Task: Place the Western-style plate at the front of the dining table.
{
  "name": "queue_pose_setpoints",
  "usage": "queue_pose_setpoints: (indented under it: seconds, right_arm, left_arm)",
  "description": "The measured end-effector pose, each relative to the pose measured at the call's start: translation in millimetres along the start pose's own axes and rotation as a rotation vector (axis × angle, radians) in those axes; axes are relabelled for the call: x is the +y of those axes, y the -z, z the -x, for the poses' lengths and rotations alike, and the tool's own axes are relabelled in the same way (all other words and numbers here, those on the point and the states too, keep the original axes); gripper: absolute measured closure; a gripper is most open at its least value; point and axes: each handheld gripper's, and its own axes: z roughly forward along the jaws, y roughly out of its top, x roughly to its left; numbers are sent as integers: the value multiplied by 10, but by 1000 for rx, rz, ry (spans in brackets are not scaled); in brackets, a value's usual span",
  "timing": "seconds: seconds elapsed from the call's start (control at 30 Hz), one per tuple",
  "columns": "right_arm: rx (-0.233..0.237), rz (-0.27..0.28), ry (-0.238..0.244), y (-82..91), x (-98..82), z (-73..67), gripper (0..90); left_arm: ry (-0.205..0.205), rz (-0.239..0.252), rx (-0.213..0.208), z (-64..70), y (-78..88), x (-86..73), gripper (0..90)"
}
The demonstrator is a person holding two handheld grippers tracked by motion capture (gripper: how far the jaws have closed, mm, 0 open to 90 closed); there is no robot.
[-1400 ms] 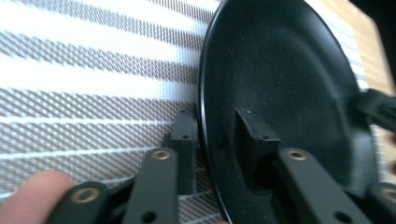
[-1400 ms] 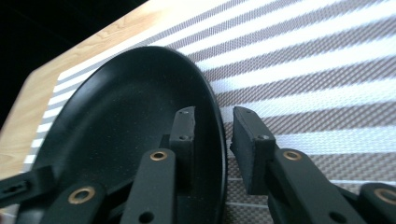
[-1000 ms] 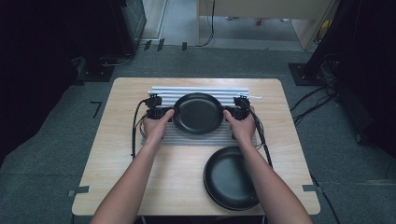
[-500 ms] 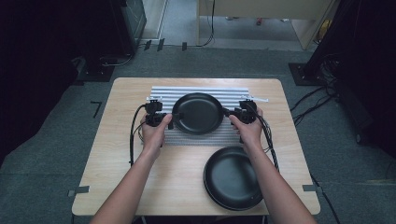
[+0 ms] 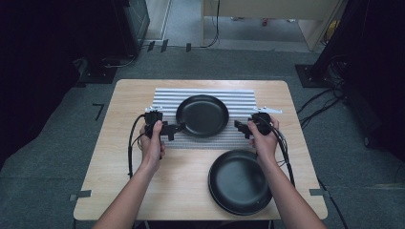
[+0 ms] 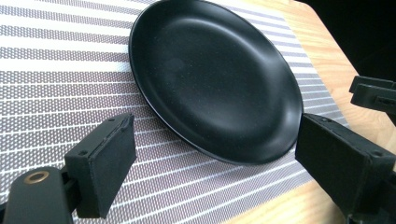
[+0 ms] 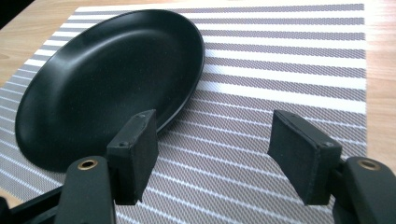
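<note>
A black plate (image 5: 203,115) lies flat on a grey-and-white striped placemat (image 5: 241,96). My left gripper (image 5: 176,129) sits just off the plate's left rim and my right gripper (image 5: 239,128) a short way off its right rim, both pointing at it. In the left gripper view the plate (image 6: 215,79) lies ahead of the left gripper (image 6: 219,172). In the right gripper view the plate (image 7: 107,88) lies ahead and to the left of the right gripper (image 7: 215,158). Both pairs of jaws have just been opening and now stand open, with only mat between them.
A second black plate (image 5: 239,182) rests on the bare wooden table (image 5: 119,162) near the front right, just under the right forearm. The other gripper (image 6: 373,93) pokes in at the right edge of the left gripper view. Cables trail from both grippers.
Both grippers have let go of the plate's rim and drawn back outward and toward the person. The plate stays on the mat.
</note>
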Motion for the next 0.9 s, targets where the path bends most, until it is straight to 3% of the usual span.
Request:
queue_pose_setpoints:
  seconds: [0.2, 0.33, 0.5, 0.9]
  right_arm:
    - [10, 4, 21, 172, -82, 19, 311]
    - [16, 8, 25, 292, -146, 34, 309]
    - [24, 15, 33, 448, -235, 62, 306]
    - [17, 27, 16, 775, -497, 235, 299]
  left_arm:
    - [-20, 21, -6, -2, 147, -63, 111]
    - [-32, 34, 28, -34, 213, -146, 98]
    - [-42, 47, 33, -70, 319, -240, 98]
    - [-93, 61, 58, -77, 544, -495, 92]
